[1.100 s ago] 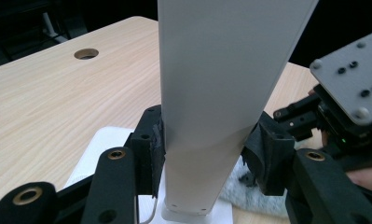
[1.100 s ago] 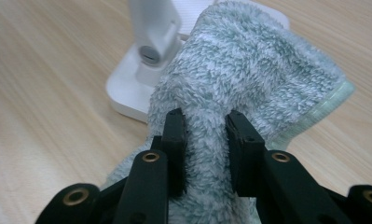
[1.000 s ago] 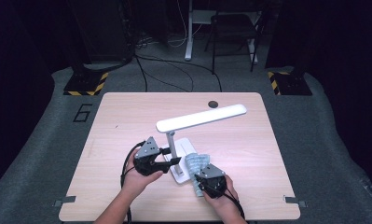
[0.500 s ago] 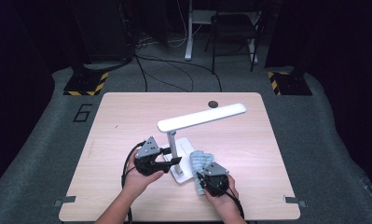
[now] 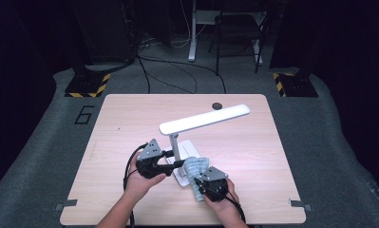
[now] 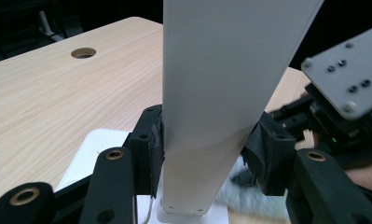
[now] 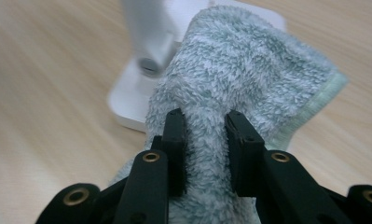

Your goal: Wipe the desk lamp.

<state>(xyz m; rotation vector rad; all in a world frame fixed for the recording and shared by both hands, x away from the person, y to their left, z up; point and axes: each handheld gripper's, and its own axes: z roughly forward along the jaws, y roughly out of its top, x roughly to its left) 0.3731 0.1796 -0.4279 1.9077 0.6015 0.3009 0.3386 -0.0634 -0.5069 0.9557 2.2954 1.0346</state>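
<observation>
A white desk lamp (image 5: pixel 203 118) stands near the table's middle, its long head angled up to the right. My left gripper (image 5: pixel 174 158) is shut on the lamp's upright post (image 6: pixel 211 116), with black pads pressing it from both sides. A fluffy pale blue-green cloth (image 5: pixel 196 168) lies over the lamp's flat white base (image 7: pixel 127 102). My right gripper (image 7: pixel 204 140) is shut on a bunched fold of that cloth (image 7: pixel 249 70), just in front of the base. In the high view the right gripper (image 5: pixel 201 183) sits at the front right of the lamp.
A round cable hole (image 5: pixel 217 105) marks the tabletop (image 5: pixel 125 123) near its far edge. Bare wood spreads to the left and right of the lamp. Beyond the table are a chair (image 5: pixel 237 33), floor cables and black-and-yellow striped stands (image 5: pixel 85 88).
The cloth and my right gripper have shifted slightly over the lamp base. The left gripper keeps its hold on the post and the lamp has not moved.
</observation>
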